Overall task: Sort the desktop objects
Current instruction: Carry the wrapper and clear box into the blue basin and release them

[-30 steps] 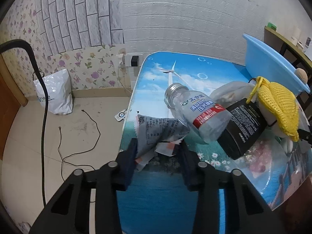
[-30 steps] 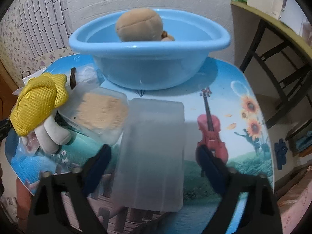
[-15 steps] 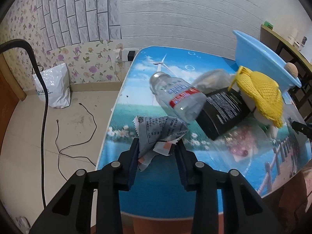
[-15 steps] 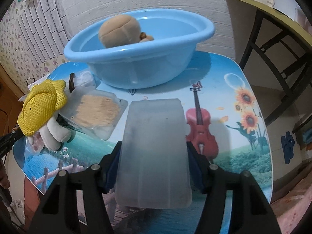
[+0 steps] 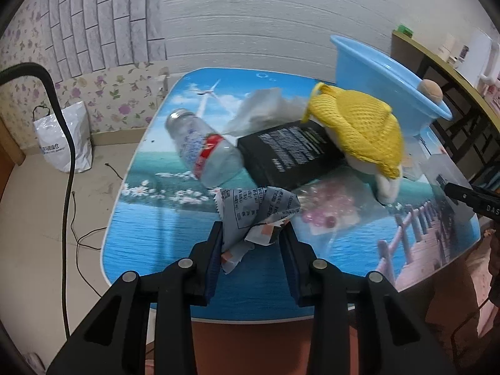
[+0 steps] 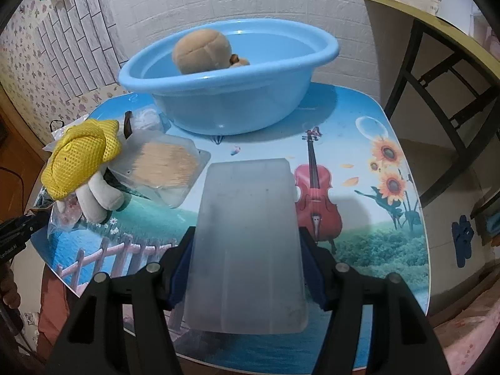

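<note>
Here, left hand-held gripper [image 5: 252, 243] pinching crumpled wrapper [image 5: 254, 215], print unreadable, right hand-held gripper [image 6: 245, 261] clamping frosted case [image 6: 248, 243], seemingly unlabelled.

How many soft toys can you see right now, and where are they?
2. A tan plush toy sits inside the blue basin. A white plush with a yellow mesh cap lies on the table left of the basin. Others may be hidden in the pile.
</note>
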`<action>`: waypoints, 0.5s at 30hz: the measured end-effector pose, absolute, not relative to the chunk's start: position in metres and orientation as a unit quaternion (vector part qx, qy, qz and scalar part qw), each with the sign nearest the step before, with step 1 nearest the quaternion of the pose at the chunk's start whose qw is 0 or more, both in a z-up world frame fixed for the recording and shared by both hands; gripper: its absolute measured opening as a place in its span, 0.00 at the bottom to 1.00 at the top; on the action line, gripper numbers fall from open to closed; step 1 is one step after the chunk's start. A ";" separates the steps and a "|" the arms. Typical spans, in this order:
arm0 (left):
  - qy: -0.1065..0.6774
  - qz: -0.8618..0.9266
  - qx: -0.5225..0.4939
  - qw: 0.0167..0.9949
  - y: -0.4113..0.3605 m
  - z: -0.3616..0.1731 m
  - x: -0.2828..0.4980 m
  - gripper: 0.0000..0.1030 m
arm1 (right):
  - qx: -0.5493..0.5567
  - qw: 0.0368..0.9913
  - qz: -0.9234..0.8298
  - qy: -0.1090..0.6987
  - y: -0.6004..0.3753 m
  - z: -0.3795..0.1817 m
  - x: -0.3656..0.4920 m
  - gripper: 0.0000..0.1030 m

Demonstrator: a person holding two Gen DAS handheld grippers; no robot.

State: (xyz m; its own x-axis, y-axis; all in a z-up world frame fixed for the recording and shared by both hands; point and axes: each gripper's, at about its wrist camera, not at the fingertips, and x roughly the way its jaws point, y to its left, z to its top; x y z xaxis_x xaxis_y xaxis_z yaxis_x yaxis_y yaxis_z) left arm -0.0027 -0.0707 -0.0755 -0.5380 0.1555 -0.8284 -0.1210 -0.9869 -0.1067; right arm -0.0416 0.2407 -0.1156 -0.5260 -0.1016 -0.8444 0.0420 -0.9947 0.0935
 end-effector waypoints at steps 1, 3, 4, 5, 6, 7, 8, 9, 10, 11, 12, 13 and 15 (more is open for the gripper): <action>-0.017 0.876 -0.475 0.082 -0.068 -0.076 -0.002 0.33 | 0.486 0.043 -0.872 -0.031 0.240 -0.116 -0.041 0.59; -0.012 0.875 -0.476 0.084 -0.066 -0.077 -0.001 0.33 | 0.489 0.050 -0.870 -0.029 0.238 -0.117 -0.041 0.59; -0.011 0.875 -0.476 0.084 -0.066 -0.078 -0.002 0.34 | 0.490 0.053 -0.870 -0.027 0.237 -0.118 -0.041 0.59; -0.012 0.874 -0.478 0.084 -0.066 -0.078 -0.003 0.34 | 0.490 0.055 -0.869 -0.025 0.236 -0.118 -0.041 0.59; -0.012 0.874 -0.479 0.083 -0.066 -0.079 -0.004 0.35 | 0.492 0.059 -0.869 -0.024 0.234 -0.118 -0.041 0.59; -0.014 0.873 -0.480 0.082 -0.067 -0.079 -0.005 0.37 | 0.492 0.061 -0.868 -0.023 0.233 -0.119 -0.041 0.59; -0.015 0.873 -0.481 0.081 -0.067 -0.078 -0.007 0.38 | 0.493 0.062 -0.868 -0.023 0.232 -0.119 -0.041 0.60; -0.015 0.872 -0.482 0.081 -0.067 -0.078 -0.008 0.39 | 0.493 0.062 -0.868 -0.021 0.231 -0.119 -0.041 0.60; -0.014 0.871 -0.484 0.080 -0.066 -0.079 -0.009 0.42 | 0.492 0.063 -0.868 -0.017 0.230 -0.119 -0.042 0.62; -0.014 0.871 -0.485 0.078 -0.067 -0.080 -0.009 0.45 | 0.491 0.063 -0.869 -0.014 0.229 -0.119 -0.042 0.68; -0.013 0.871 -0.485 0.076 -0.067 -0.080 -0.010 0.47 | 0.490 0.064 -0.869 -0.011 0.227 -0.119 -0.042 0.71; -0.014 0.871 -0.485 0.076 -0.066 -0.081 -0.012 0.49 | 0.490 0.067 -0.869 -0.011 0.227 -0.119 -0.042 0.73; -0.016 0.870 -0.486 0.077 -0.065 -0.082 -0.014 0.50 | 0.491 0.071 -0.868 -0.013 0.226 -0.119 -0.043 0.73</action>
